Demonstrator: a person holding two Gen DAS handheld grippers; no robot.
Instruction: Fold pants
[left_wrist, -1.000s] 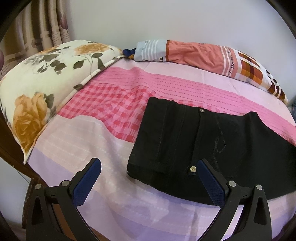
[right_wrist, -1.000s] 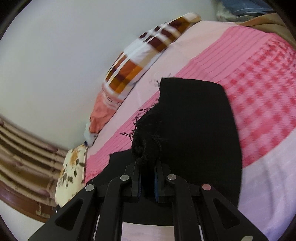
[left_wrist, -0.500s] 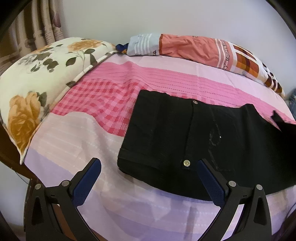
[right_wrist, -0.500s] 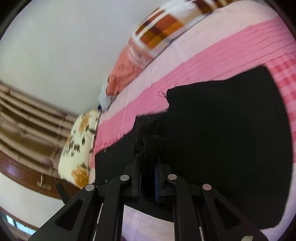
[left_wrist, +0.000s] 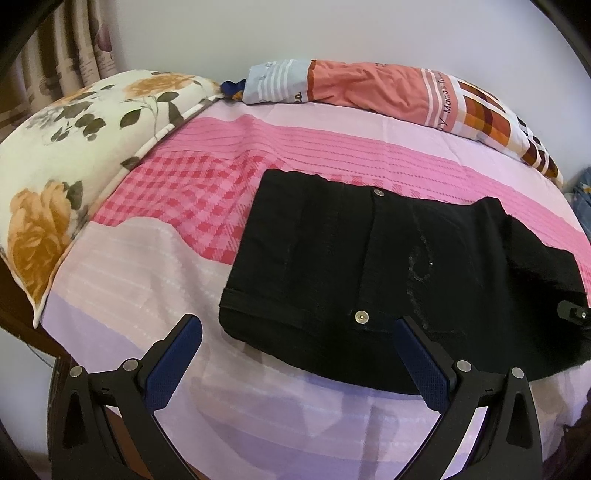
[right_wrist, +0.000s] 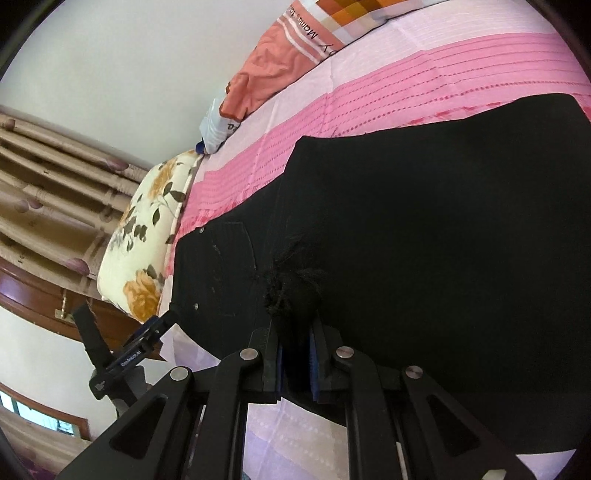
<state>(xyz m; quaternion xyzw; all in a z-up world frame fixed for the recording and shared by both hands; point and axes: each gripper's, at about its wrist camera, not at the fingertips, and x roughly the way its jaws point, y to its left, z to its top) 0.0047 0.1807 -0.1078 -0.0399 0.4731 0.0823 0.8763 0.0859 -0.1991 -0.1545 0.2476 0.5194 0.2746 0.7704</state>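
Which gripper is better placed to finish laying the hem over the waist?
Right. The right gripper is shut on the frayed hem above the pants; the left gripper is open, holding nothing.

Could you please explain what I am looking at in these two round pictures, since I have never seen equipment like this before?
No robot is involved: a person holds a two-finger tool in each hand, and each tool carries a wide-angle camera looking along its fingers, which gives the round pictures. One picture comes from the left hand-held gripper, whose blue-padded jaws stand wide open with nothing between them. The other comes from the right hand-held gripper, shut on a frayed hem of the black pants. The pants lie on a bed with a pink and lilac bedsheet. A floral pillow and an orange patterned pillow sit at the bed's edges. The job is folding the pants.
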